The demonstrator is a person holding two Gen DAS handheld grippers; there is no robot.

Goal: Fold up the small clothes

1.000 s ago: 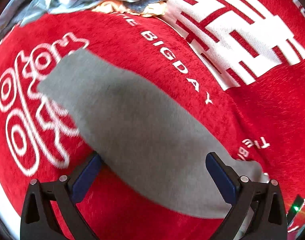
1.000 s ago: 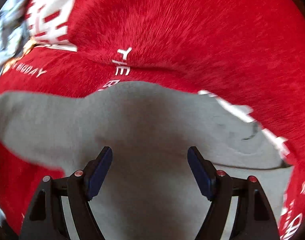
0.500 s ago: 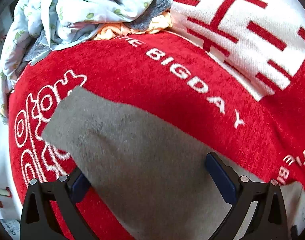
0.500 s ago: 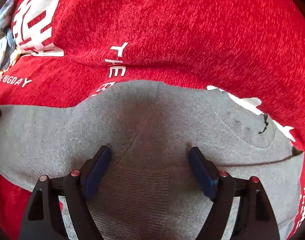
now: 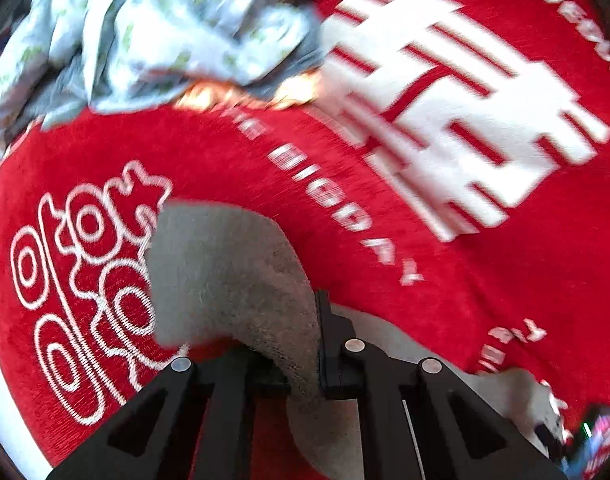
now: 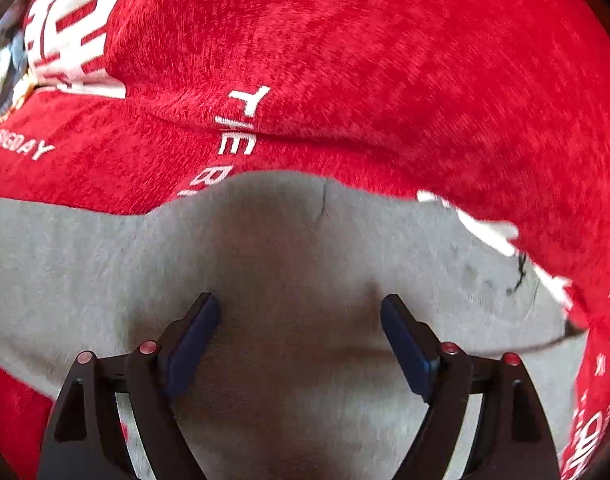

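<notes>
A small grey garment (image 6: 289, 264) lies spread on a red cloth. In the left wrist view my left gripper (image 5: 305, 360) is shut on one end of the grey garment (image 5: 225, 272), and that end stands bunched up between the fingers. In the right wrist view my right gripper (image 6: 301, 340) is open, its fingers (image 6: 193, 336) resting over the middle of the garment without pinching it. A dark mark shows near the garment's right edge.
The red cloth (image 5: 445, 320) with white lettering and patterns covers the whole surface. A pile of pale printed clothes (image 5: 153, 36) lies at the far left, with an orange piece under it. A fold ridge crosses the red cloth (image 6: 345, 132) beyond the garment.
My left gripper has closed from open onto the garment's end and gathered it up. The right gripper has stayed open over the garment.
</notes>
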